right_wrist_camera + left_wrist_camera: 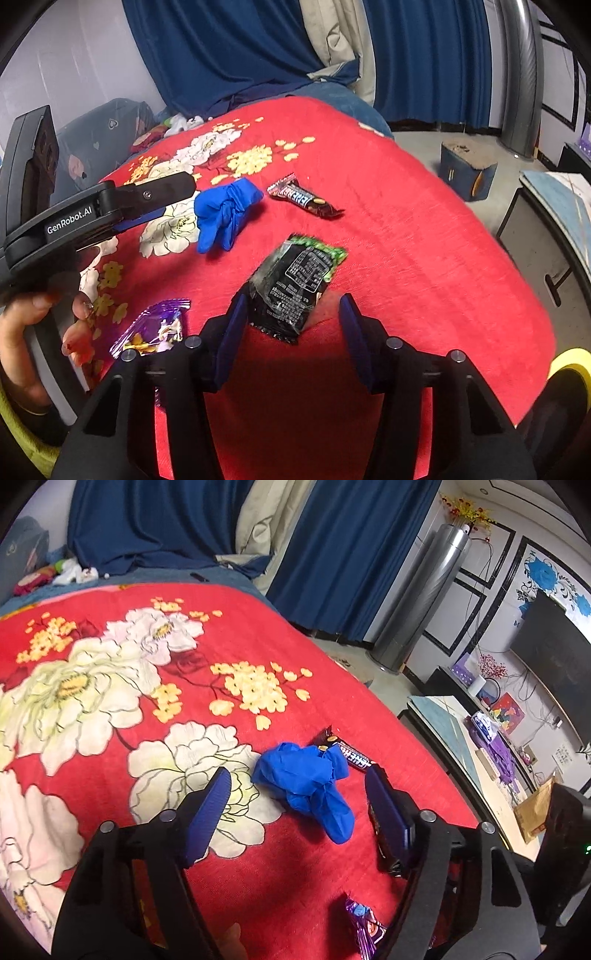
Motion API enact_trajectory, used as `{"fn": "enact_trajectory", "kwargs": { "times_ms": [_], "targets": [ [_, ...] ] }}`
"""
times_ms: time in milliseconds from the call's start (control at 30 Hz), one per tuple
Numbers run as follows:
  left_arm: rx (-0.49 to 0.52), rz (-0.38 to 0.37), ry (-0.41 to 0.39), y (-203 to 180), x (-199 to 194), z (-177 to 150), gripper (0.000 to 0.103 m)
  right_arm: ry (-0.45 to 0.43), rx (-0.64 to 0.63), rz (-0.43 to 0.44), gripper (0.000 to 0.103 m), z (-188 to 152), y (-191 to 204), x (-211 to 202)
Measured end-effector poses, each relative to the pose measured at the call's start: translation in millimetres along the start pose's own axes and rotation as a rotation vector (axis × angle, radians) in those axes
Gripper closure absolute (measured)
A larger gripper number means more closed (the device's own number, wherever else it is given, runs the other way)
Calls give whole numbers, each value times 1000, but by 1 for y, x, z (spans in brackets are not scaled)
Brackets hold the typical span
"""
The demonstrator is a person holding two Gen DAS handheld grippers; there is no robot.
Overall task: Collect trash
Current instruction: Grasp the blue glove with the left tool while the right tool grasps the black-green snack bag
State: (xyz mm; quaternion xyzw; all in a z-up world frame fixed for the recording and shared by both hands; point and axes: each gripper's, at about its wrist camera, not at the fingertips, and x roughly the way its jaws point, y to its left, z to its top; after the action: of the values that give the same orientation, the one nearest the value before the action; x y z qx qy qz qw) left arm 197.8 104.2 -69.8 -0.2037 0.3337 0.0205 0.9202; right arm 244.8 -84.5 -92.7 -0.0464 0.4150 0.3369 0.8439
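Note:
A crumpled blue glove (314, 794) lies on the red floral blanket (258, 635), between the fingers of my left gripper (297, 775); the pads stand clear of it on both sides, so the gripper is open. A Snickers bar wrapper (352, 756) lies just behind the glove. In the right wrist view my right gripper (292, 300) is open around the near end of a black wrapper with a green edge (295, 280), not pressing it. The glove (225, 214) and the Snickers wrapper (303, 199) lie farther back. A purple wrapper (159, 325) lies at the left.
The bed's edge drops to the floor on the right. A blue stool (467, 171), a low table (461, 746) with clutter and a silver column unit (421, 602) stand there. Clothes (66, 572) lie at the bed's far end. A person's hand (22, 332) holds the left gripper.

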Motion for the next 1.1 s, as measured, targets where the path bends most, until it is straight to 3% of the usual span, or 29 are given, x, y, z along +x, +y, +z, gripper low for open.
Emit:
{"fn": "enact_trajectory", "kwargs": {
  "times_ms": [333,500,667,1100],
  "targets": [
    [-59,-49,96,7,31,-1,50,-2,-1,2,76,-9,-1,6],
    [-64,-63,130,8,38,-7,75,-16,-10,0,80,-12,-1,2],
    [-64,-80,142,9,39,-11,94,-42,-39,-12,83,-15,5,-6],
    [-7,-113,40,-3,1,-7,99,-117,-83,-20,93,-22,9,-39]
  ]
}}
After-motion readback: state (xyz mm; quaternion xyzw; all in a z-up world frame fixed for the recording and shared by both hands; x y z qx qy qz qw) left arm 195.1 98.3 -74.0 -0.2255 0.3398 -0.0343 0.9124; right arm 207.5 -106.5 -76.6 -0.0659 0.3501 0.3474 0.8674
